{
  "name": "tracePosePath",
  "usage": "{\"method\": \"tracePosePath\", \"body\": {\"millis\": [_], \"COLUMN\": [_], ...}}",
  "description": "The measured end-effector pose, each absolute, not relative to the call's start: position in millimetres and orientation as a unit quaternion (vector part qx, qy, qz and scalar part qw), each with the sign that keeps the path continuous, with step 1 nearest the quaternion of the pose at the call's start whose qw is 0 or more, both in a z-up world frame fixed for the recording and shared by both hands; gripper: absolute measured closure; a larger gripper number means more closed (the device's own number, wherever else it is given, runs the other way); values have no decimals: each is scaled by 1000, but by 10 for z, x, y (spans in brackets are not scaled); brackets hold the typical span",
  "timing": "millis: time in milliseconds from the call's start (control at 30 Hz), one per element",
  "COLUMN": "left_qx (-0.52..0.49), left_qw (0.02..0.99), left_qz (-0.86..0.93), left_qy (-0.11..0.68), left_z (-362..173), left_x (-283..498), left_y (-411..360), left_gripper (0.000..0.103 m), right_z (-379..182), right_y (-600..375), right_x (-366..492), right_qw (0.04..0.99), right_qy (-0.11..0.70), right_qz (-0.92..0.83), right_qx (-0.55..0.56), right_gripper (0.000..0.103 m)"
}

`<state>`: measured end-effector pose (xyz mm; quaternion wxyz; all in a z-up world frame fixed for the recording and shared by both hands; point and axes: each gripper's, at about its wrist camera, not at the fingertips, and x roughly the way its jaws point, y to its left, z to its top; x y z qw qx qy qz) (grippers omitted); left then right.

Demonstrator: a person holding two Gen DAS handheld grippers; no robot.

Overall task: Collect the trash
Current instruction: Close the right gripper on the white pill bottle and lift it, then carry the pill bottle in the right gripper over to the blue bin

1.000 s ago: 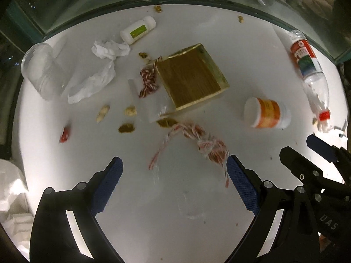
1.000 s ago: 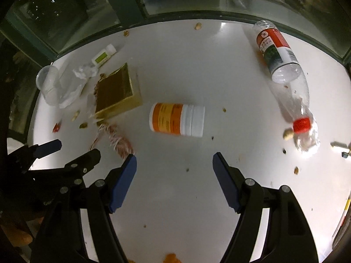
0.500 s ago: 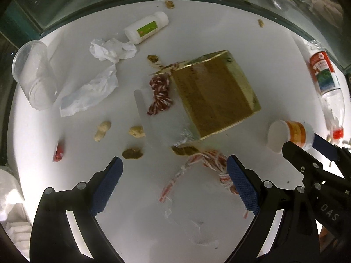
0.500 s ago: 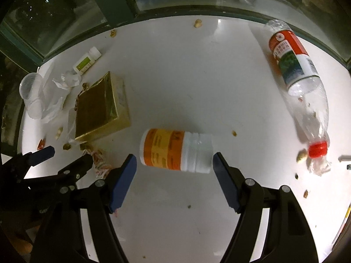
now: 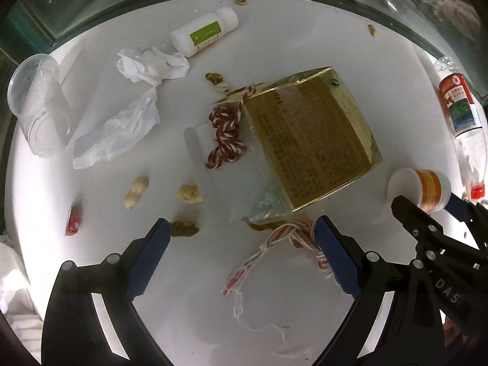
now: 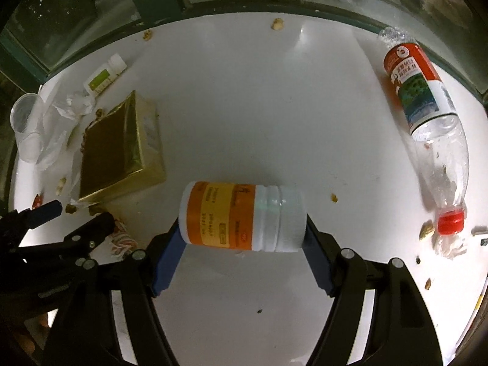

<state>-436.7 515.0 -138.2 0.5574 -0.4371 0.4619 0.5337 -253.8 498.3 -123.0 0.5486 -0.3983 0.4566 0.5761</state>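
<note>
Right tongs (image 6: 242,244) spread wide, orange-label pill bottle (image 6: 242,216) lying crosswise between pads, contact unclear. Left tongs (image 5: 241,244) wide, empty, over red-white string (image 5: 289,235) on desk (image 5: 305,45).

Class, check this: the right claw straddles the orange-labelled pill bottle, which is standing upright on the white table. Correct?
Not quite. The right claw does straddle the orange-labelled pill bottle, but the bottle lies on its side on the white table, as the right wrist view shows.

White table (image 5: 274,27) carries scattered litter (image 5: 146,67).
</note>
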Motion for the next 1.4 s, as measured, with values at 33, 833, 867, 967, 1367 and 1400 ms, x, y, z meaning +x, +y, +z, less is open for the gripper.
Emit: {"method": "tracePosePath", "body": {"millis": [33,833,867,967,1367,1400], "left_qx": [-438,-416,-416,-411,-355,-350], "left_qw": [557,606,608,618,673,677], "left_qz": [534,472,469,457,398,395], "left_qy": [462,487,487,489,513,513], "left_z": [-1380,-626,-594,-454,-176,-162], "left_x": [-4358,-3855,-3835,-3803,-3460,-3435], "left_y": [5160,4085,3971,3628,2871,2830], "left_gripper": [10,10,10,10,10,10], "right_z": [-1227,-334,-296,-220,18,32], "right_y": [4995,3603,3490,3237,2224,2148], "right_x": [-2563,-2143,-2153,-2177,-1983,-1956], "right_qw": [549,563,564,567,620,625], "right_qy": [454,472,470,463,479,481], "right_qz": [578,579,579,577,536,532], "right_qx": [-399,-353,-356,-363,-315,-308], "right_gripper": [35,35,35,35,35,35]}}
